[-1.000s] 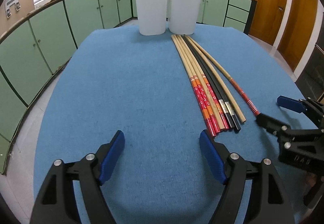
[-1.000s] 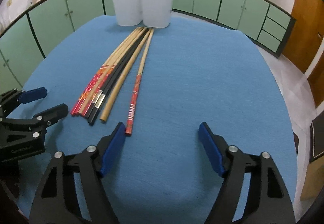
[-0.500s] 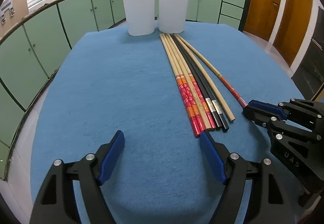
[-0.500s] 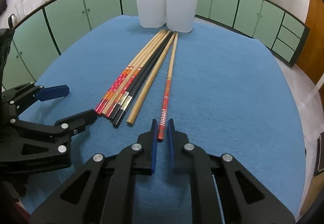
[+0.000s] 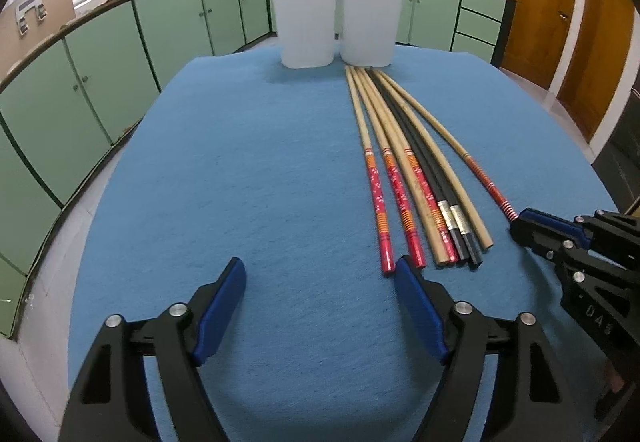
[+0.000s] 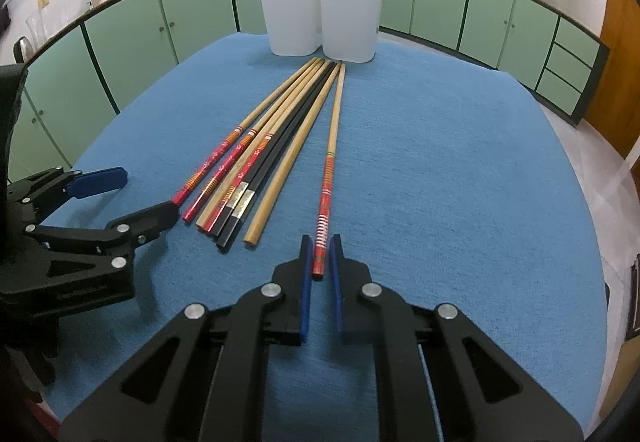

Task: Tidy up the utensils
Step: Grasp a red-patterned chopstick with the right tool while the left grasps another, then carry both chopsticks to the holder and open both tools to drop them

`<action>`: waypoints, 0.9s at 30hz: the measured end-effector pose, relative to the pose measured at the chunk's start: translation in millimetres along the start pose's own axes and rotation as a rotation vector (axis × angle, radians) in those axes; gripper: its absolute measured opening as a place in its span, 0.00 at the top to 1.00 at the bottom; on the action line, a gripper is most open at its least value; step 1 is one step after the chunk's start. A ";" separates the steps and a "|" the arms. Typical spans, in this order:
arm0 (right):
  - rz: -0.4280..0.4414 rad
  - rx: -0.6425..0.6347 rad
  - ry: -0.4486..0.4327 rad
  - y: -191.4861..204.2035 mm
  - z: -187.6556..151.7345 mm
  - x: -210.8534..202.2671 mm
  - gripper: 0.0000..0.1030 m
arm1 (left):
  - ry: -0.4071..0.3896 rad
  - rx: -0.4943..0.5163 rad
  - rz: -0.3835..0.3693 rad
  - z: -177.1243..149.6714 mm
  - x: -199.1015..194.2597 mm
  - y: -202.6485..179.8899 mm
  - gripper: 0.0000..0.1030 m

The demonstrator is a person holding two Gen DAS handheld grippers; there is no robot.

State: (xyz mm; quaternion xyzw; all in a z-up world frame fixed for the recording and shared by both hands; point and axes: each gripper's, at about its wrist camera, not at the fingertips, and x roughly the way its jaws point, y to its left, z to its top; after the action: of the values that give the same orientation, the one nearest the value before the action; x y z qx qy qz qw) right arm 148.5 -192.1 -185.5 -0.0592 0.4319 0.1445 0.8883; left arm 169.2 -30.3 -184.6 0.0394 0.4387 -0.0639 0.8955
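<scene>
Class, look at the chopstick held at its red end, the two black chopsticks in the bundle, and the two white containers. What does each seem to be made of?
Held chopstick: probably bamboo or wood, with a matt tan shaft and a painted red, banded end.
Black chopsticks: lacquered wood or plastic, uniformly dark and smooth, with pale bands that look metallic; the frames cannot settle it.
White containers: likely plastic, with thin, slightly translucent, seamless walls.

Seven chopsticks [image 6: 276,146] lie flat on the blue surface [image 6: 440,162], tips fanned toward two white cups [image 6: 320,14] standing side by side. Six lie bunched: bamboo, red-patterned and black. One red-banded chopstick [image 6: 330,178] lies apart, its end between closed blue fingers [image 6: 306,282].
</scene>
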 end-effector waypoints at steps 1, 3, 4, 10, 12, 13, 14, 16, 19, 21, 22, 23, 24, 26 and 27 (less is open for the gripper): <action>0.002 0.002 0.000 -0.6 -0.2 -0.2 0.92 | -0.003 0.006 -0.002 1.0 1.1 -1.4 0.35; 0.004 0.003 0.000 -1.0 -0.5 -0.4 0.92 | -0.010 0.021 -0.006 2.6 1.4 -5.8 0.44; 0.005 0.004 0.000 -0.9 0.0 0.1 0.92 | -0.014 0.029 -0.012 3.3 1.6 -8.0 0.49; 0.027 0.025 -0.002 -4.9 -0.3 0.3 0.94 | -0.030 0.052 -0.055 3.3 1.8 -18.4 0.93; 0.032 0.029 -0.003 -5.7 -1.1 -0.4 0.94 | -0.030 0.044 -0.069 3.6 1.7 -16.9 0.94; 0.034 0.032 -0.006 -6.0 -1.4 -1.1 0.94 | -0.031 0.039 -0.074 3.5 1.1 -16.6 0.95; 0.037 0.035 -0.009 -6.6 -1.6 -2.2 0.94 | -0.033 0.034 -0.077 3.7 0.0 -15.2 0.95; 0.038 0.044 -0.018 -8.4 -1.4 -6.1 0.94 | -0.048 0.028 -0.074 4.8 -5.0 -12.3 0.95; 0.037 0.044 -0.045 -12.1 2.5 -17.6 0.95 | -0.085 0.036 -0.066 9.4 -19.9 -9.4 0.95; 0.038 0.044 -0.061 -13.9 6.1 -25.7 0.95 | -0.111 0.042 -0.064 15.2 -32.0 -7.5 0.95; 0.038 0.043 -0.075 -15.3 9.2 -32.2 0.95 | -0.125 0.045 -0.062 18.5 -38.0 -6.4 0.95; 0.036 0.042 -0.085 -16.1 12.0 -36.5 0.95 | -0.139 0.049 -0.061 23.2 -43.6 -6.7 0.95; 0.035 0.039 -0.097 -16.7 15.3 -42.1 0.95 | -0.155 0.055 -0.062 27.3 -51.4 -6.1 0.95; 0.029 0.036 -0.121 -19.4 22.8 -54.2 0.95 | -0.184 0.063 -0.059 34.4 -64.3 -4.5 0.95; 0.027 0.035 -0.134 -20.8 26.7 -60.5 0.95 | -0.203 0.066 -0.058 39.3 -72.0 -3.7 0.95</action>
State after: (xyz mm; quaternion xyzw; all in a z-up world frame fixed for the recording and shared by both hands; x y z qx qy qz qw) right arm 139.4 -218.2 -121.9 -0.0282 0.3747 0.1526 0.9141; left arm 155.6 -33.2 -103.7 0.0496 0.3443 -0.1078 0.9313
